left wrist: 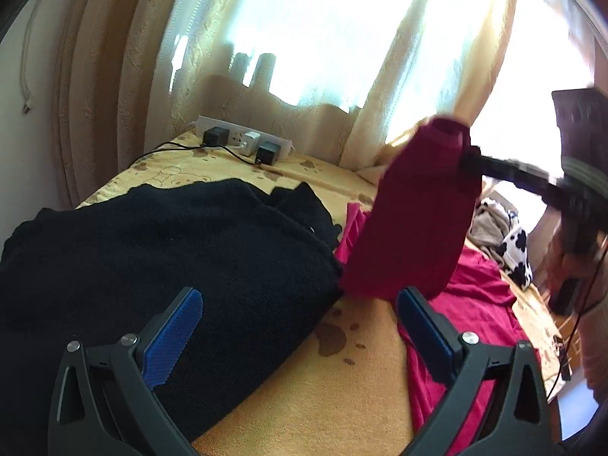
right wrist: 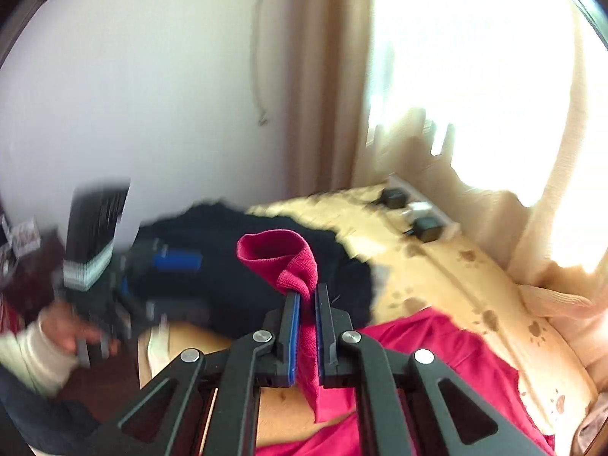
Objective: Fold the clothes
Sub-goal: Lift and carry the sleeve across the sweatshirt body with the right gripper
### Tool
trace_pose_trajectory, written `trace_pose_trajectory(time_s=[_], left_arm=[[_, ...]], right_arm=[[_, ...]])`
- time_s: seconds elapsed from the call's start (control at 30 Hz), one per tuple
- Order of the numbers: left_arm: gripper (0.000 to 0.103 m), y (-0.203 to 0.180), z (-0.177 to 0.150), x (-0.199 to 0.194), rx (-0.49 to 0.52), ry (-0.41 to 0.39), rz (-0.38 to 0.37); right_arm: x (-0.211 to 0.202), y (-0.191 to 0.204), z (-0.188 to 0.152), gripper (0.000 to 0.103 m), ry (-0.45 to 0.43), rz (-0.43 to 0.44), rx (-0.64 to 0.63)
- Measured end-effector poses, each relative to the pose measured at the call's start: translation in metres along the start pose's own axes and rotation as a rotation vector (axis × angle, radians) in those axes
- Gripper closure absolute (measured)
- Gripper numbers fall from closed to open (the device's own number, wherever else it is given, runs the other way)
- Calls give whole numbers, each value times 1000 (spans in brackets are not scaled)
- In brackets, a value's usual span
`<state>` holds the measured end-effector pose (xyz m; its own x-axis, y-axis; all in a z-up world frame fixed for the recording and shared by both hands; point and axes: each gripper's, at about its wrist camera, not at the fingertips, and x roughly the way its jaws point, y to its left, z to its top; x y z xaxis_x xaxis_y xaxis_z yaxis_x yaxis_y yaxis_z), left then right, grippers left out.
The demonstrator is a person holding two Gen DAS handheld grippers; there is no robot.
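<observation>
While the right hand-held gripper (right wrist: pixel 306 304) is clamped on an edge of the red garment (left wrist: pixel 414 212), lifting that part off the bed (left wrist: pixel 364 376), the left hand-held gripper (left wrist: pixel 300 311) hangs with its fingers wide apart — nothing in it. A black sweater (left wrist: pixel 159 250) lies on the left, red fabric on the right. The far power strip (left wrist: pixel 243 138) looks blurry — maybe three plugs.

Daylight enters through the window (left wrist: pixel 323 19) behind the curtains (left wrist: pixel 114 87), overexposed to white glare in both views. Fisheye curvature bends straight lines toward the dark corners. Motion blur smears the left gripper (right wrist: pixel 125 285) in the right wrist view.
</observation>
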<state>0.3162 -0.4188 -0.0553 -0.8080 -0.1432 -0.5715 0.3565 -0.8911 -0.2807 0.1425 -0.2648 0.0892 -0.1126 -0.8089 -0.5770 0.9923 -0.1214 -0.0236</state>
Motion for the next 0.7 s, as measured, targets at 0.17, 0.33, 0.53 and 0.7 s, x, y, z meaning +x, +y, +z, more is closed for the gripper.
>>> trace_pose_trajectory(time_s=[0.17,0.33,0.53,0.7], left_arm=[[0,-43,-1,47,90,73,-12],[0,-69,8,95,95,110,11],[0,-88,26,139,88,141,91],[0,-110,34,161,126,153,115]], right_arm=[[-20,-29,13,95,-88,-68,97],[-50,-47,18,95,-177,-134,153],[-102,-72,21,95,-297,-196,203],[-120,-96,16,95,-337,-230,242]])
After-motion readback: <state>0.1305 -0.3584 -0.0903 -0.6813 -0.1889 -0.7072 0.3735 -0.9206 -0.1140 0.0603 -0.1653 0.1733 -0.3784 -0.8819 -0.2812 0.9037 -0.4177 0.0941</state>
